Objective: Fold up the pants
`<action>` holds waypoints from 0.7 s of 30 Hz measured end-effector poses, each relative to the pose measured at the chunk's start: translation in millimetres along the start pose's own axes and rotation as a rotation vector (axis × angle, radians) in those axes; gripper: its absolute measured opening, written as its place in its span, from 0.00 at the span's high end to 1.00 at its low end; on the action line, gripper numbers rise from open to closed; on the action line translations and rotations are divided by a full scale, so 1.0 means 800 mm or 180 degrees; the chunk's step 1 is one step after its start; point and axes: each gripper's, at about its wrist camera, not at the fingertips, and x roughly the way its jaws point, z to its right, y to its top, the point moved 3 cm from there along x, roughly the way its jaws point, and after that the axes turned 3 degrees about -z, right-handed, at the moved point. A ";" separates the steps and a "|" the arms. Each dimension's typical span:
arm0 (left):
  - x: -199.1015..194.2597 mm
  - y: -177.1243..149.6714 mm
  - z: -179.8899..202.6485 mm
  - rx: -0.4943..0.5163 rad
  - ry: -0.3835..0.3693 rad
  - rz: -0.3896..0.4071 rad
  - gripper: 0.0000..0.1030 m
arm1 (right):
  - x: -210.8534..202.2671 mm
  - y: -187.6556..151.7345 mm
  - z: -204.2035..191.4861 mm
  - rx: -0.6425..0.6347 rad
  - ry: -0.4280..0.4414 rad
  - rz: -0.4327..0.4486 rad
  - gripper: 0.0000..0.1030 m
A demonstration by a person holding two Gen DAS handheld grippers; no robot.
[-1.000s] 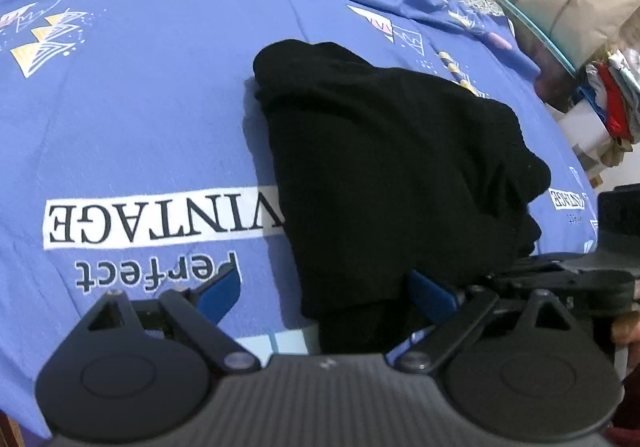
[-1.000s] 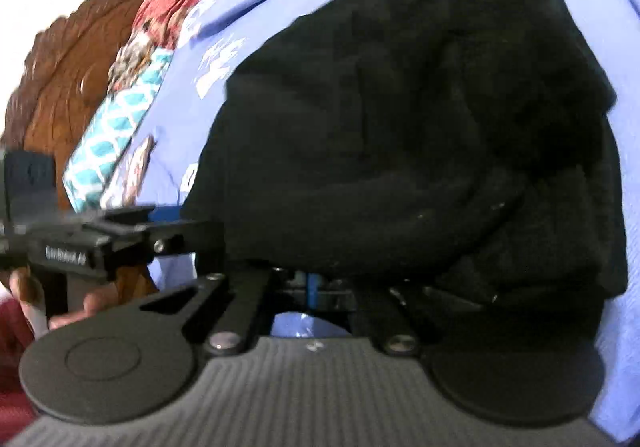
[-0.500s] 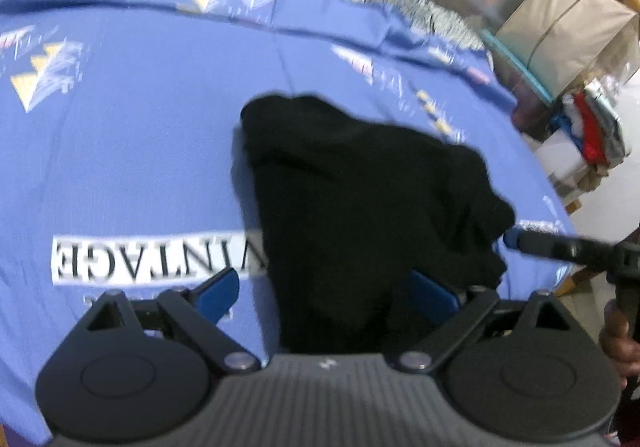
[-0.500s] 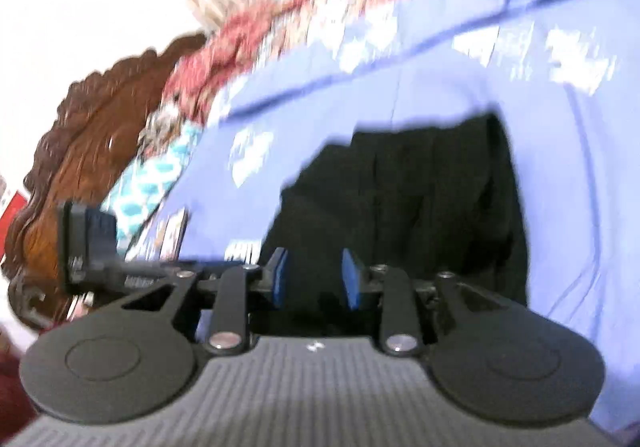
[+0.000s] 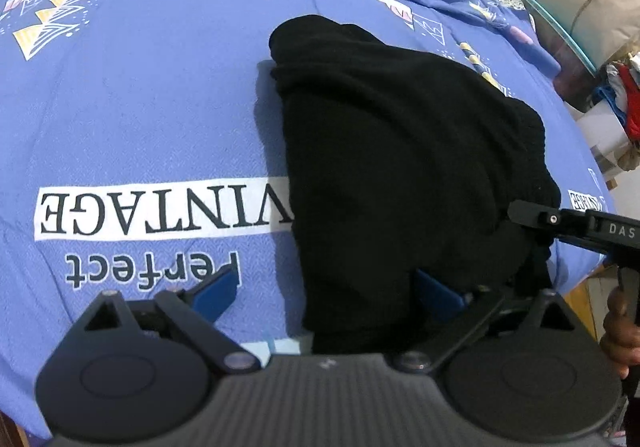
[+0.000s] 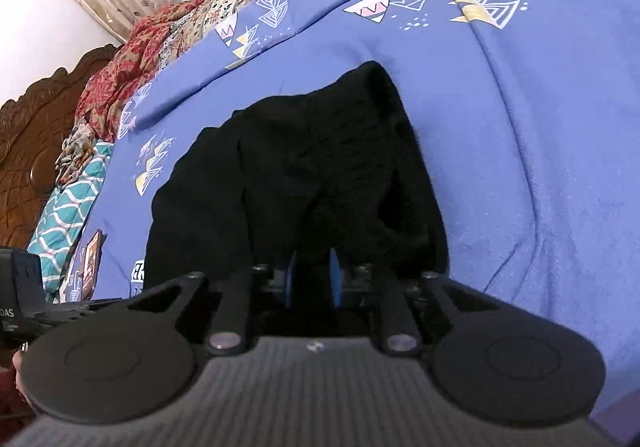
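The black knit pants are lying bunched on the blue printed sheet, their near edge between the wide-spread left gripper. The right gripper is hovering narrowly parted, having just been closing, gripping nothing.

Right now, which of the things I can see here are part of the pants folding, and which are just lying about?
Part of the job:
- black pants, folded into a bundle on the blue bedsheet
- left tool, open
- right tool, nearly closed

Just lying about:
- red patterned quilt
- teal patterned cloth
- clothes pile
- wooden headboard
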 end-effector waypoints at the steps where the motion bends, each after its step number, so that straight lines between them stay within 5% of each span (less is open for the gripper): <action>1: 0.001 0.000 0.000 -0.0002 -0.0003 0.0002 0.04 | 0.001 0.001 0.002 0.0008 0.0008 -0.0003 0.82; 21: -0.003 -0.007 -0.005 -0.0004 -0.0009 0.0040 0.01 | -0.013 -0.008 -0.005 0.0149 0.0104 0.0032 0.82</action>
